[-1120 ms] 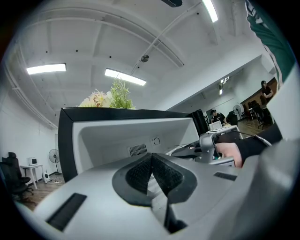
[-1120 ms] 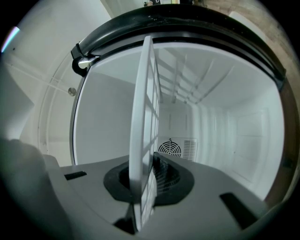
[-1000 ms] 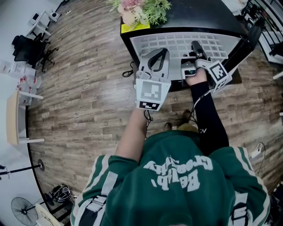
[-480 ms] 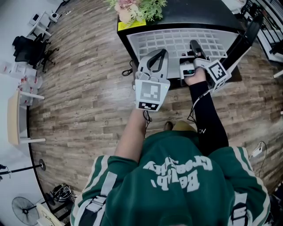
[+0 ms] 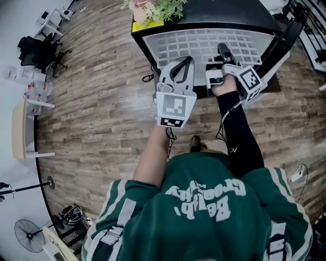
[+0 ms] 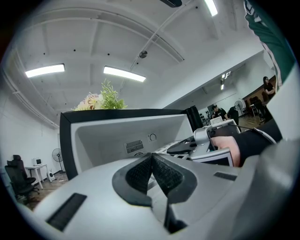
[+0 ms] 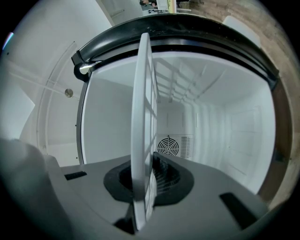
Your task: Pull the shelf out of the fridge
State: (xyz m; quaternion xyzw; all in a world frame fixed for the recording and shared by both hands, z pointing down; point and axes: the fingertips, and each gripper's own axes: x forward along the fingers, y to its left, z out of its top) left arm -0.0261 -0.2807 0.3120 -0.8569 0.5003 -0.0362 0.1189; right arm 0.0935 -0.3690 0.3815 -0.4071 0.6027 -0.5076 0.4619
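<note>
The white grid shelf (image 5: pixel 204 43) sticks out of the black fridge (image 5: pixel 224 12) toward me, above the wooden floor. My right gripper (image 5: pixel 222 52) is shut on the shelf's front edge. In the right gripper view the shelf (image 7: pixel 143 117) stands edge-on between the pads, with the white fridge interior (image 7: pixel 215 122) behind it. My left gripper (image 5: pixel 184 62) hovers over the shelf's front left part. In the left gripper view its pads (image 6: pixel 152 171) meet with nothing between them, and the fridge opening (image 6: pixel 122 129) lies ahead.
Flowers (image 5: pixel 153 7) stand on the fridge top. The fridge door (image 5: pixel 279 46) hangs open at the right. A cable (image 5: pixel 148 77) lies on the floor by the fridge's left corner. A chair (image 5: pixel 33 48), a small table (image 5: pixel 20 127) and a fan (image 5: pixel 28 235) stand at the far left.
More of the shelf's grid shows outside the fridge than a second ago. The right gripper has stayed shut on its front edge, and the left gripper has kept its place beside it.
</note>
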